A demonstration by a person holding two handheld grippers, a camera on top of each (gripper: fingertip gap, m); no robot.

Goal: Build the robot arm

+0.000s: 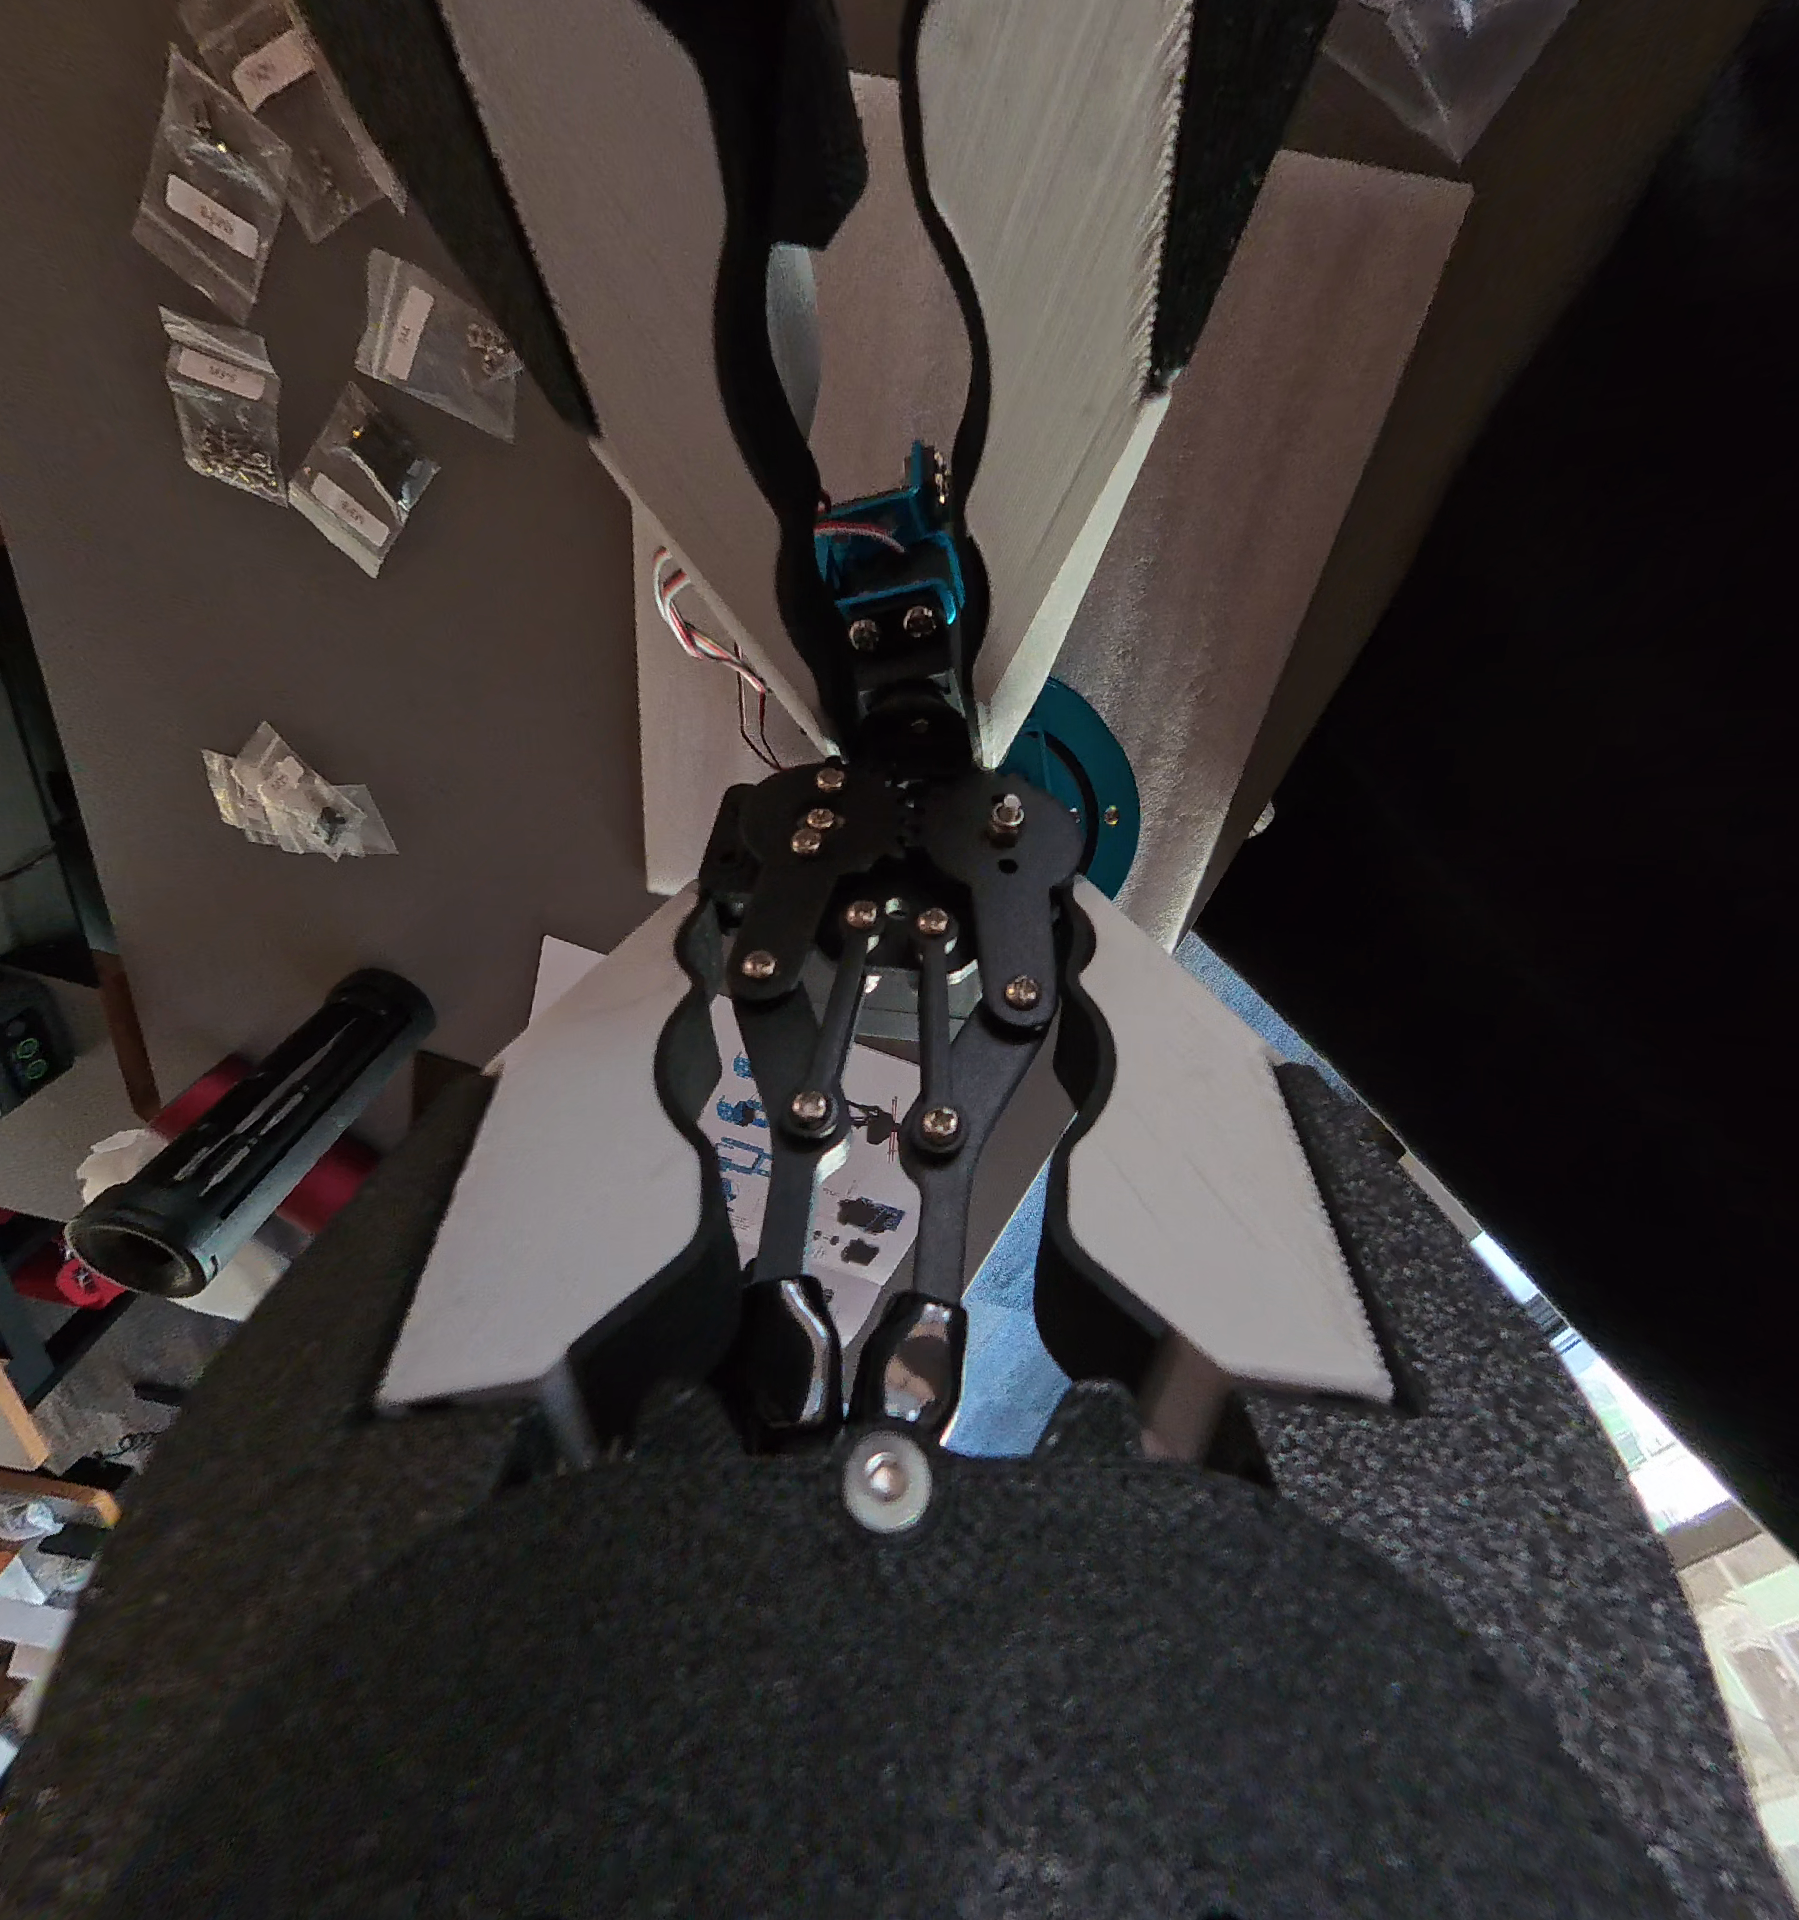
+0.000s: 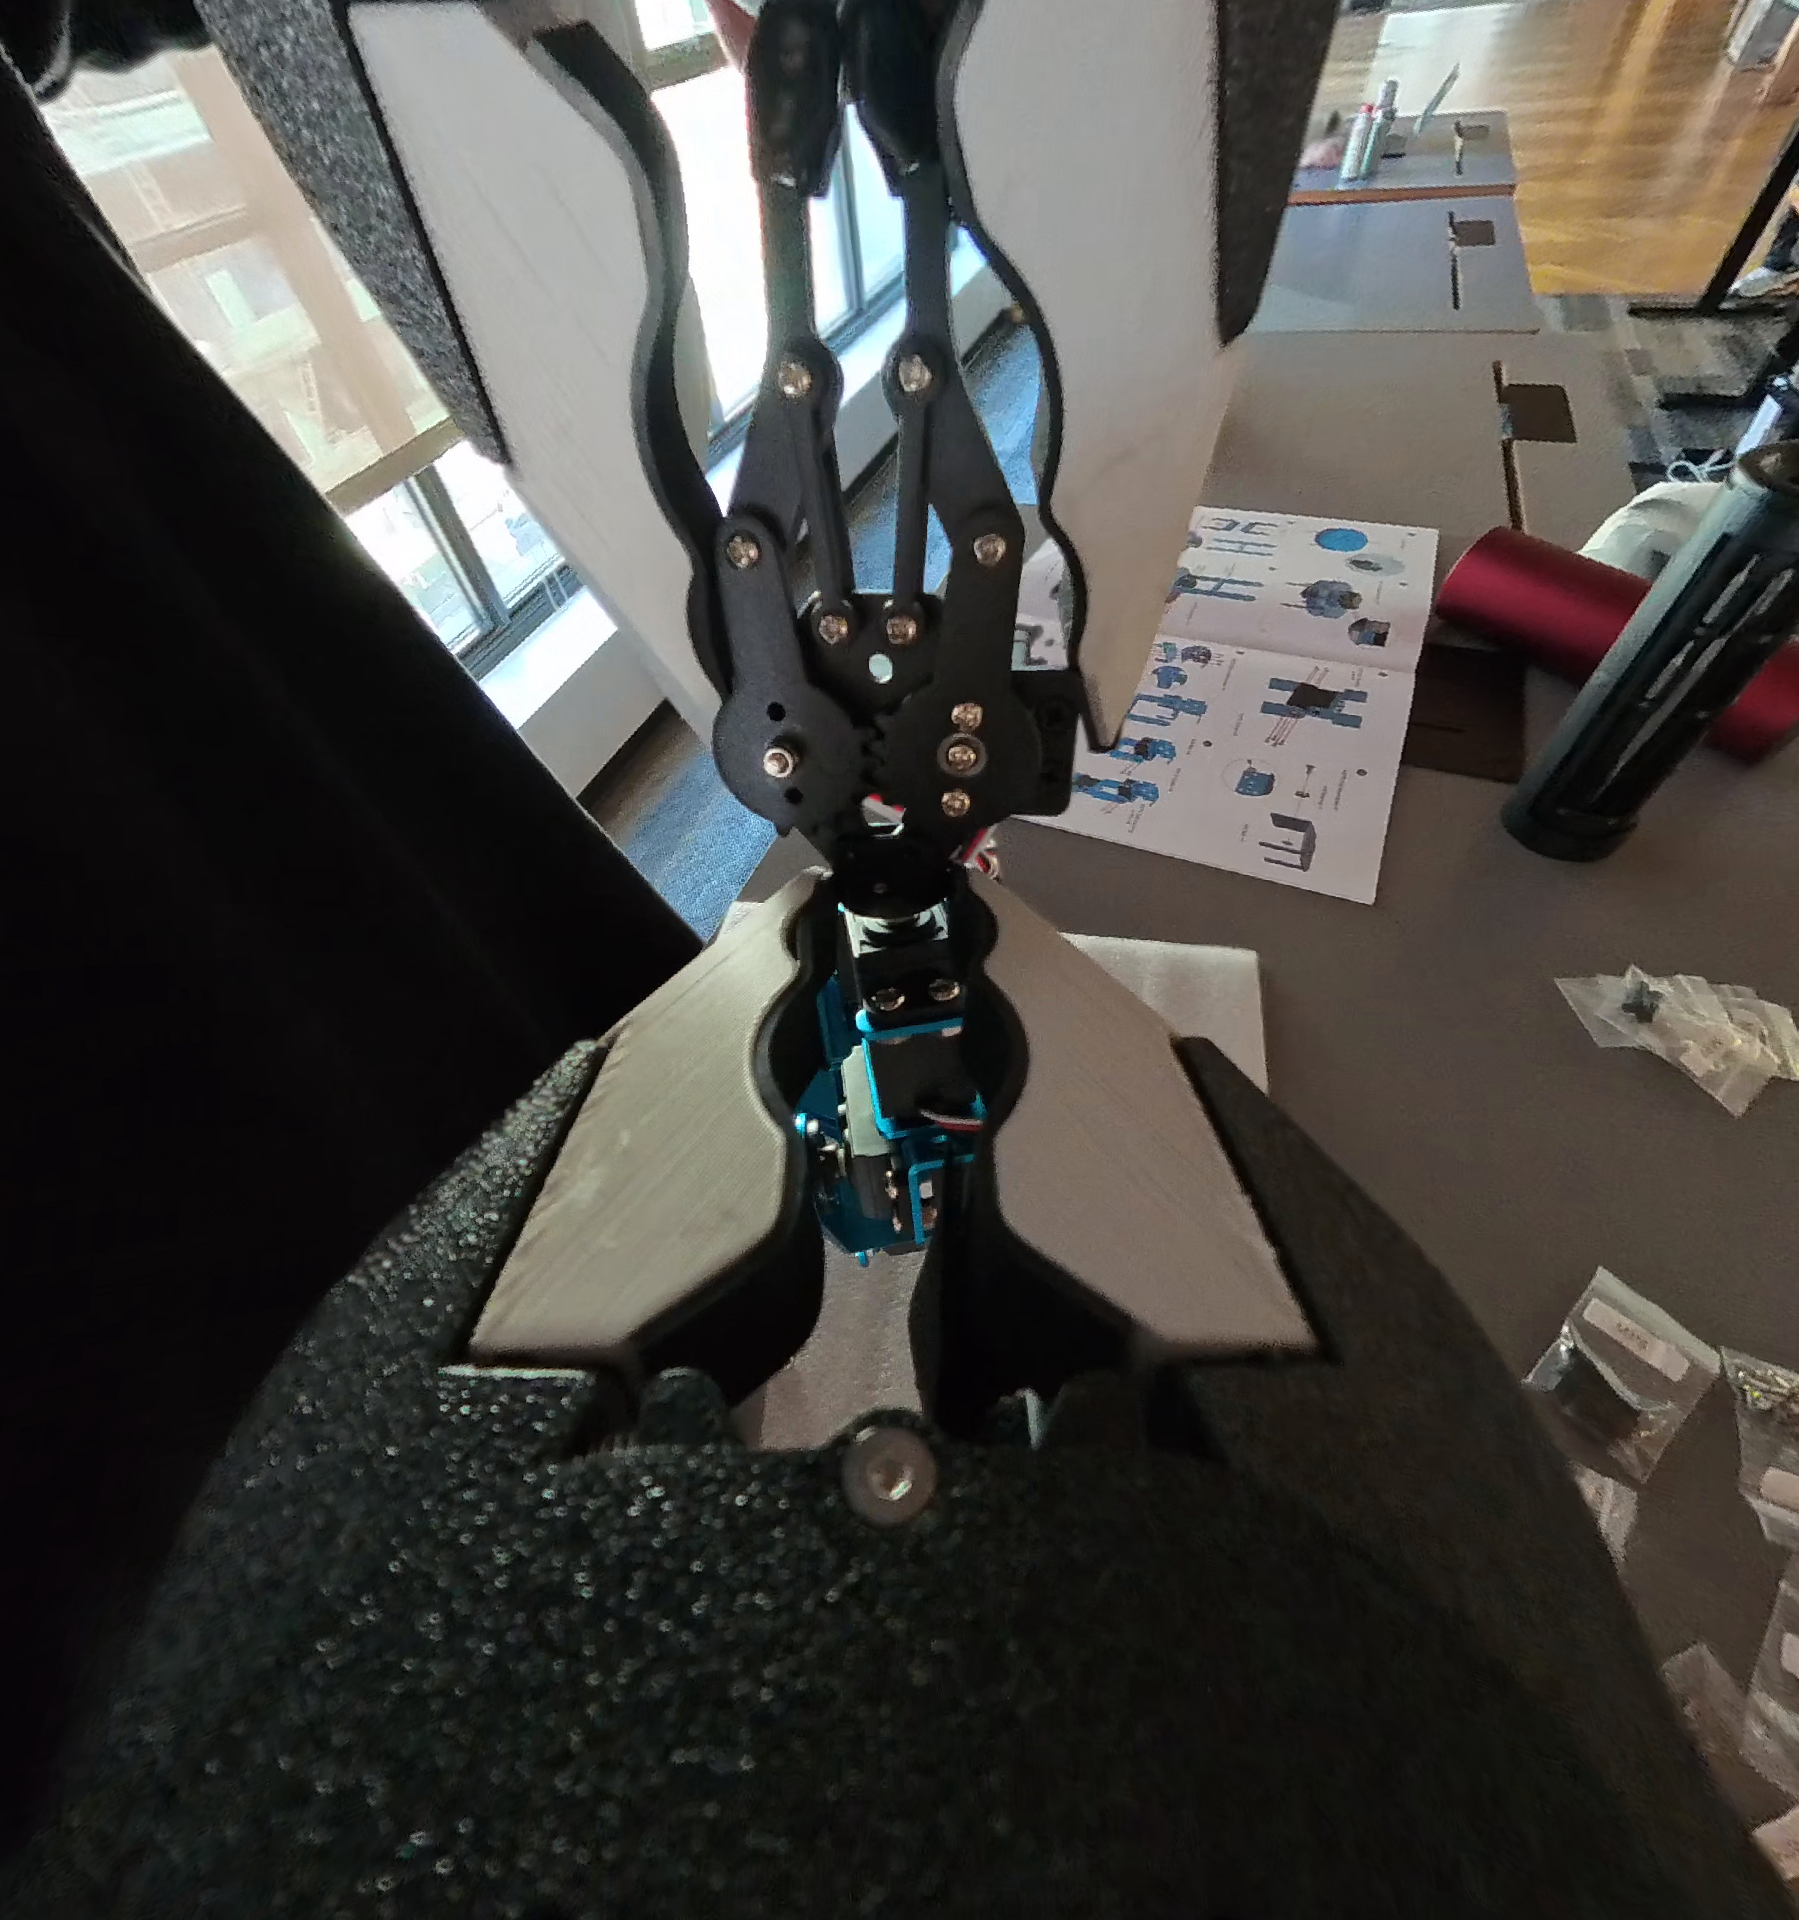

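Both grippers face each other and share one small toy claw assembly (image 1: 879, 987), a black linkage claw joined to a blue motor block, held up in the air above the grey table (image 2: 1290, 1039). The left gripper (image 1: 853, 1174) has its fingers pinching the claw end, while the right gripper (image 2: 884, 1101) has its fingers closed around the blue motor block (image 2: 874, 1132), seemingly to steady both ends. An open instruction booklet (image 2: 1279, 707), a dark cylinder (image 2: 1684, 644) and small bags of screws (image 1: 240, 343) lie on the table nearby.

The claw (image 1: 879, 1039) is black with silver screws, on a blue servo bracket (image 2: 874, 1132). Gripper fingers (image 2: 656, 1143) are pale grey with speckled black foam. The manual (image 2: 1279, 707) is white with blue drawings; the tube (image 2: 1684, 644) black, the roll (image 2: 1560, 603) red, the table (image 2: 1394, 1091) grey-brown.
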